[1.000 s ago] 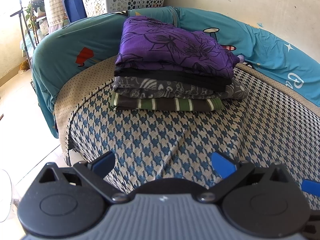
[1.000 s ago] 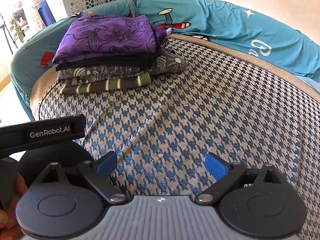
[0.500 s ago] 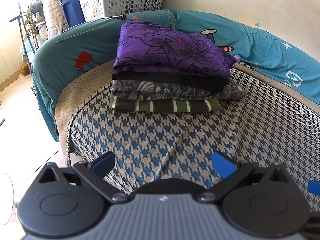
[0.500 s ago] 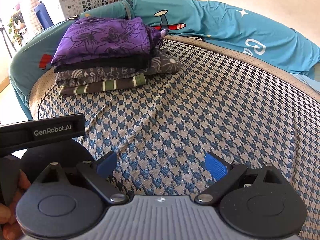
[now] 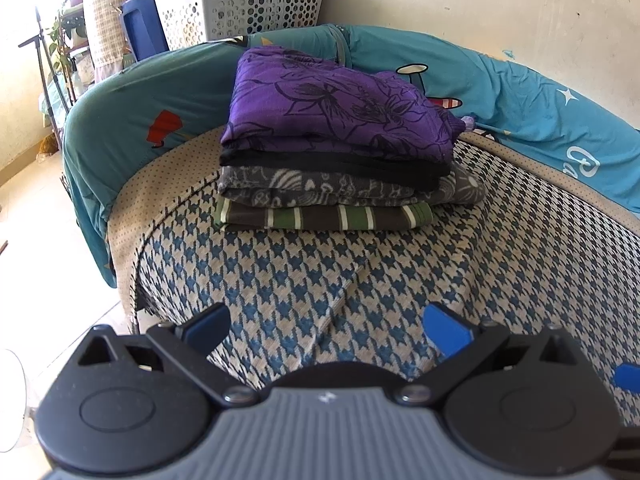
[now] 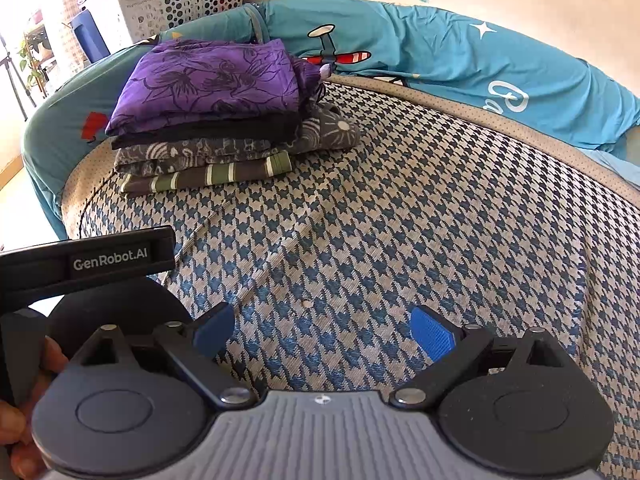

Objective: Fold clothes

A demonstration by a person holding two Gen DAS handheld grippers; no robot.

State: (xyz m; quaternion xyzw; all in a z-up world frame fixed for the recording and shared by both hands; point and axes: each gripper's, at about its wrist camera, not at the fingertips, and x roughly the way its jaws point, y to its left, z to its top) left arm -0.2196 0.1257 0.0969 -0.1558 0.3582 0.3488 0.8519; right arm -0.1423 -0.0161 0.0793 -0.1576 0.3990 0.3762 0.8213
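Left gripper (image 5: 327,322) and right gripper (image 6: 323,328) hover empty, fingers spread wide, above a houndstooth bedspread (image 6: 400,220) near 4 stacked folded garments (image 5: 336,152).

A bed covered by a blue-and-beige houndstooth blanket (image 5: 360,280). A stack of folded clothes (image 5: 336,152) lies on the blanket. Beyond the stack, a teal sheet (image 5: 132,120) with cartoon prints wraps the bed's far edge.

The laundry basket (image 5: 240,4) is getting cut off by the top edge, and the things inside are too jumbled to tell. The purple top (image 5: 332,104) is hiding most of the black piece (image 5: 332,164) under it. A hand (image 6: 24,420) is peeking in at the left edge.
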